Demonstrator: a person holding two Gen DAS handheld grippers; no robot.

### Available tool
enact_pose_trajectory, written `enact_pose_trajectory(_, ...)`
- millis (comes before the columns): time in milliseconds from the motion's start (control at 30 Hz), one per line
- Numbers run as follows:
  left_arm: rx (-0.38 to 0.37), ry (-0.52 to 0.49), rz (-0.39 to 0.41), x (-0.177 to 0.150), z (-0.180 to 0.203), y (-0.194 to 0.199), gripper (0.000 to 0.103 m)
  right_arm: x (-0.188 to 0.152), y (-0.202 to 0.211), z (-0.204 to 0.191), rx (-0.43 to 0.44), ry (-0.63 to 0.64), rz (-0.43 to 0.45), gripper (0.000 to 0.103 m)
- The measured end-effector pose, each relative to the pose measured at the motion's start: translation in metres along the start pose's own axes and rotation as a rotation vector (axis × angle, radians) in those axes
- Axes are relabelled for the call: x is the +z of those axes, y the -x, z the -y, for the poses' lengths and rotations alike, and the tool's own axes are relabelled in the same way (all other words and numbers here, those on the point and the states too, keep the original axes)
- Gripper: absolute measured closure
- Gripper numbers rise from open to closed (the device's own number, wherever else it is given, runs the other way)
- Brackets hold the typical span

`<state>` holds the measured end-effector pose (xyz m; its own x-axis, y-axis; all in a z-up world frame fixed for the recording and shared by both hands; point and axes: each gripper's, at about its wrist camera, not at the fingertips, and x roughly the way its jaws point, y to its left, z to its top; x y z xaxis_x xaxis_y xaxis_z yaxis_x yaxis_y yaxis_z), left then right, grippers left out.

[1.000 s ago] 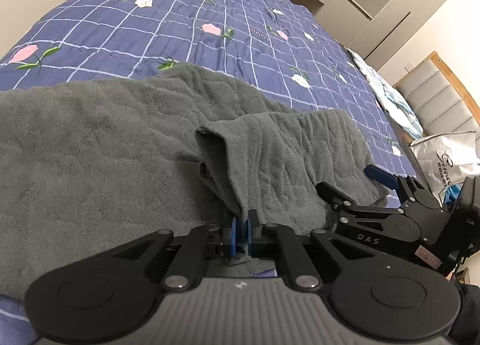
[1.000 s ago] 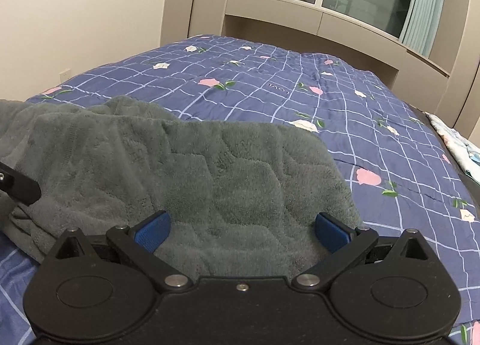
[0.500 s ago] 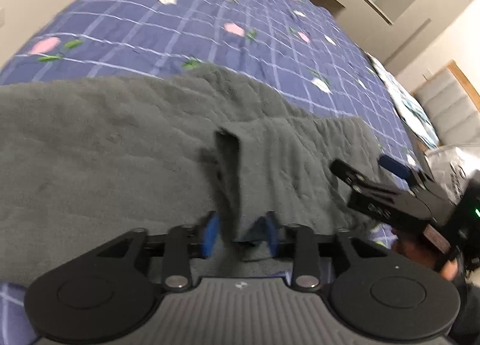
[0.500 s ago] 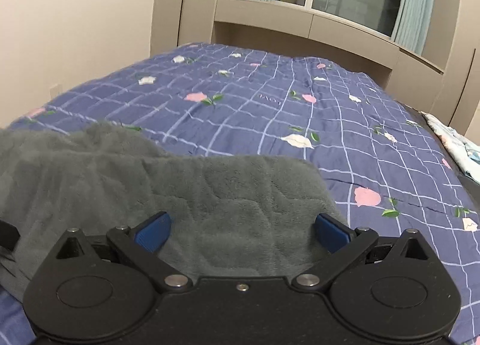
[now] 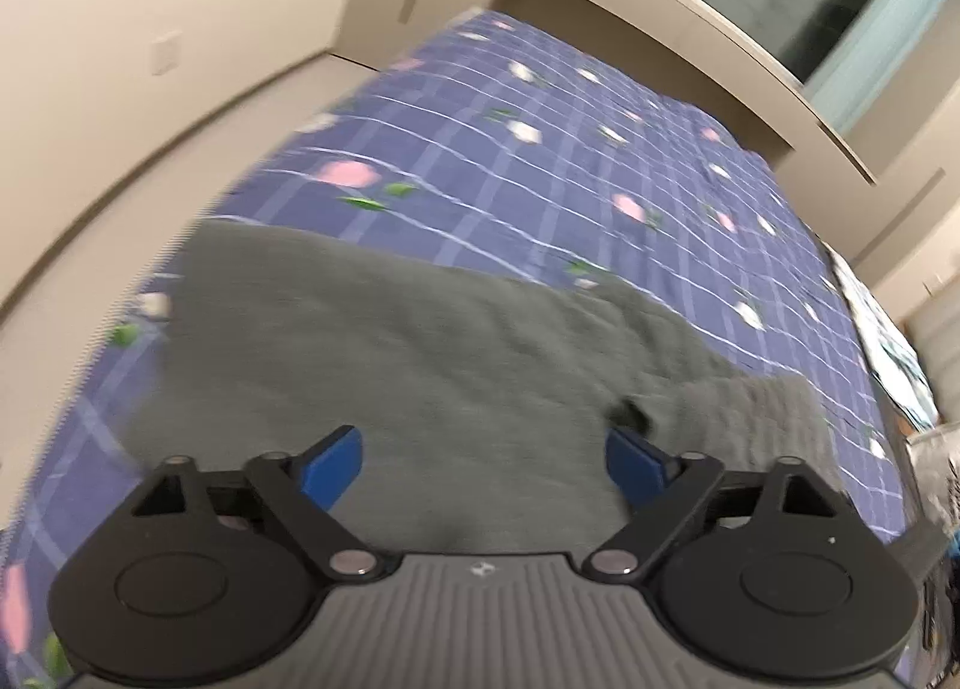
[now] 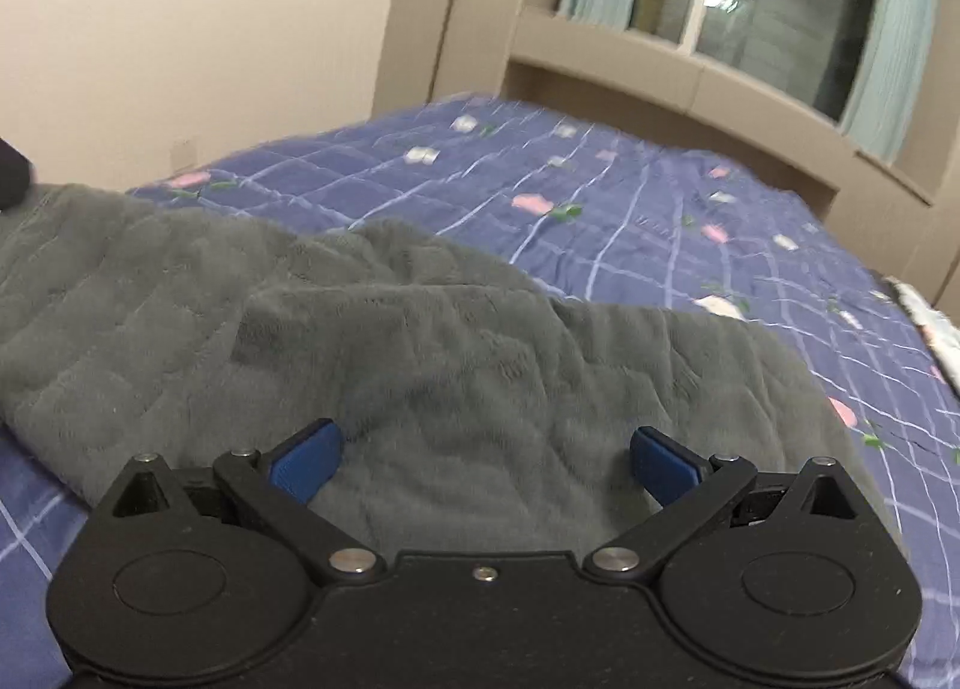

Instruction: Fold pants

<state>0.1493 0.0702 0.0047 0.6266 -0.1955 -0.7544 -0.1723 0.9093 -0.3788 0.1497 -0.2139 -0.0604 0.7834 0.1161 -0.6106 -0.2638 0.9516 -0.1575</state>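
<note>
The grey fleece pants (image 5: 420,365) lie spread across the near part of the bed, with a folded layer at the right end (image 5: 750,425). In the right wrist view the pants (image 6: 420,353) show a folded flap on top. My left gripper (image 5: 483,464) is open and empty, held above the pants. My right gripper (image 6: 483,461) is open and empty, just above the folded part. The left view is blurred by motion.
The pants lie on a blue checked quilt with flowers (image 5: 570,161), also seen in the right wrist view (image 6: 630,221). A beige wall (image 5: 150,29) runs along the left side. A window ledge (image 6: 690,83) stands behind the bed. A white bag (image 5: 936,461) sits at the right edge.
My left gripper has let go of the pants edge, opened wide and lifted away, tilting up and left. My right gripper stayed open and moved slightly over the fold.
</note>
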Motion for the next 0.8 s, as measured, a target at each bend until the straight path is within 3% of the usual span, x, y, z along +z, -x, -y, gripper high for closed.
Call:
enact_pose_trajectory(267, 0.075, 0.078, 0.039, -0.023, -0.062, 0.017, 0.001, -0.007, 0.013, -0.014, -0.105, -0.048, -0.001, 0.001)
enact_pose_trajectory(533, 0.059, 0.142, 0.046, -0.053, -0.103, 0.016, 0.001, -0.018, 0.018, -0.032, -0.229, -0.086, 0.033, 0.001)
enact_pose_trajectory(800, 0.042, 0.081, 0.122, -0.055, -0.092, 0.001, 0.001, -0.024, 0.017, -0.046, -0.312, -0.083, 0.073, 0.001)
